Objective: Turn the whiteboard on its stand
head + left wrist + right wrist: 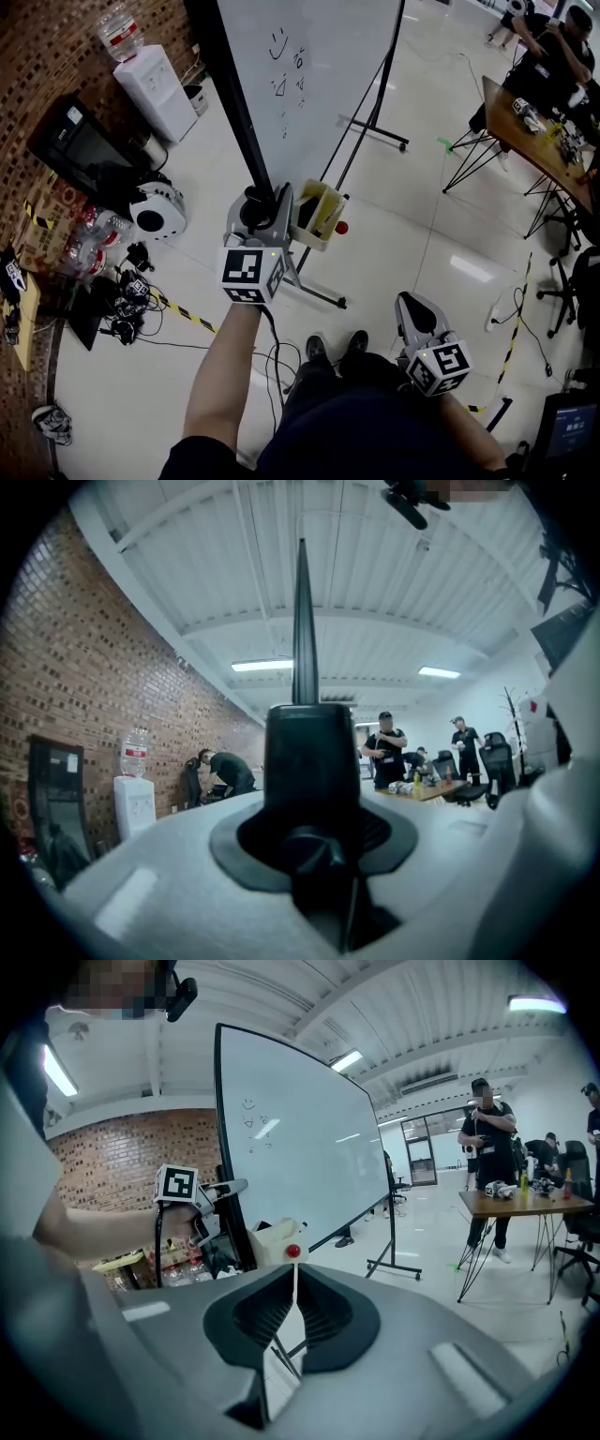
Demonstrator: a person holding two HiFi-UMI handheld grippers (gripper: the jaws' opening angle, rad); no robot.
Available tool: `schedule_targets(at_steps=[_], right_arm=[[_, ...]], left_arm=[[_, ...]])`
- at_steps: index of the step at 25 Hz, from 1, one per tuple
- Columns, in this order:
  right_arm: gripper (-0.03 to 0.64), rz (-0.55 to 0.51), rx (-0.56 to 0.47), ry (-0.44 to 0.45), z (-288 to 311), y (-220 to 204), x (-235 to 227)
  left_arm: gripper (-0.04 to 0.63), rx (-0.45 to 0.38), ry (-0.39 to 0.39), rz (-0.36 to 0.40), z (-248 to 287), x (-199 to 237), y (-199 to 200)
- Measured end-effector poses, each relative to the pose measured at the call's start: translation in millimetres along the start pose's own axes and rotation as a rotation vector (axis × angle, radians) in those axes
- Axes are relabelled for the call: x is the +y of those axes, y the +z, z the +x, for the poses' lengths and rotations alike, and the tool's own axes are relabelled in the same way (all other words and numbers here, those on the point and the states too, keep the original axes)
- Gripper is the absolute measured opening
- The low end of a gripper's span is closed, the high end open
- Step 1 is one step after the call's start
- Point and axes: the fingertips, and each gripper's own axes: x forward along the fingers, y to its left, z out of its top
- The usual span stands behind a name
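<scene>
L claw [262,199] is clenched on the black metal side-frame [234,103] of the big white whiteboard [309,66]. In the L gripper view the dark bar fills the gap btwn the jaws. The pads press it from both sides, so the jaws stand only as far apart as the bar is wide. The claw points abt level, w/ the person's forearm straight behind it.

The board panel stretches away to the R of this claw and has a few small black doodles on it. It sits on its black tubular stand [375,129], whose feet rest on the pale glossy floor [422,234] beyond and below the claw. Just beside L claw, on its R, a pale-yellow open box [314,211] hangs at the board's lower edge, w/ a red round knob [341,228] at the box's R side. Can't tell if box & claw touch.

R claw [409,305] is clenched on nothing: jaws together, only a hairline slit btwn them. It sits low by the person's leg, well apart from the board, tipped a bit down and facing the box & stand.

To the L of L claw, a white water dispenser [155,89] stands by the brick wall. Far R of both claws is a wooden table [525,131] w/ ppl around it.
</scene>
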Motion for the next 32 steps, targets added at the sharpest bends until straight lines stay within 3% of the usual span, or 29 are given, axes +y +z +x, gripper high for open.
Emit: schedule_targets(at_steps=[8,17,23,32], right_arm=[[0.018,0.020,-0.054,0.037,-13,21,-6],[0.018,0.078,-0.006,0.049,-66,-11,-32],[0.018,0.105,0.020,0.058,-79,-9,-52],[0.018,0.074,0.029,0.046,-92,-36,0]], left_arm=[[0.137,0.034,0.018,0.000,-17,-1,1],[0.137,0.082,0.049,0.013,-36,1,5],[0.137,0.106,0.066,0.018,-34,-4,12],[0.137,0.052,0.063,0.021,-95,0,14]])
